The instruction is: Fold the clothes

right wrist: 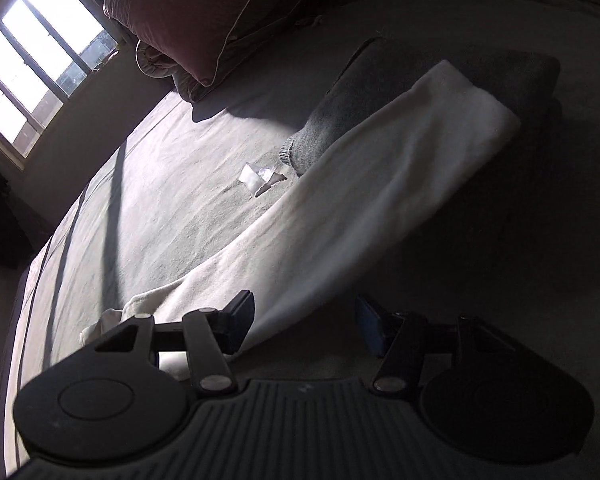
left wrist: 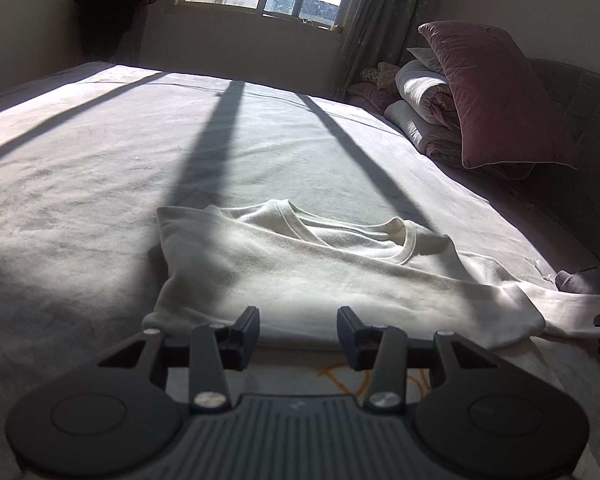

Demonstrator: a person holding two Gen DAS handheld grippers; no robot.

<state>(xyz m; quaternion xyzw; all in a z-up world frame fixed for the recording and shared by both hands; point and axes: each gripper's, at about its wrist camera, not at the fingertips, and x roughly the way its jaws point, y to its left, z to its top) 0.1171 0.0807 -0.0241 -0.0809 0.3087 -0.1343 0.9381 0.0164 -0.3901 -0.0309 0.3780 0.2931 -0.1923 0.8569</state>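
A wide bed [left wrist: 100,152] fills both views, crossed by window-bar shadows. Pillows [left wrist: 500,96] and rolled bedding are stacked at its far right corner. A white sweatshirt [left wrist: 300,264] lies flat on the bed, one side folded over its front, a sleeve [right wrist: 380,184] stretched out over a grey garment [right wrist: 340,120]. A scrap of paper [right wrist: 260,178] lies just beside that. The left gripper [left wrist: 298,326] hovers at the hem, jaws wide apart, empty. The right gripper [right wrist: 304,326] hangs over the sleeve, also wide and empty.

A cream-white sweatshirt [left wrist: 300,280] is seen on a pale grey bedsheet [left wrist: 100,160]. A dusty-pink pillow [left wrist: 496,96] and a grey knit garment [right wrist: 340,120] are shown beside the sweatshirt.
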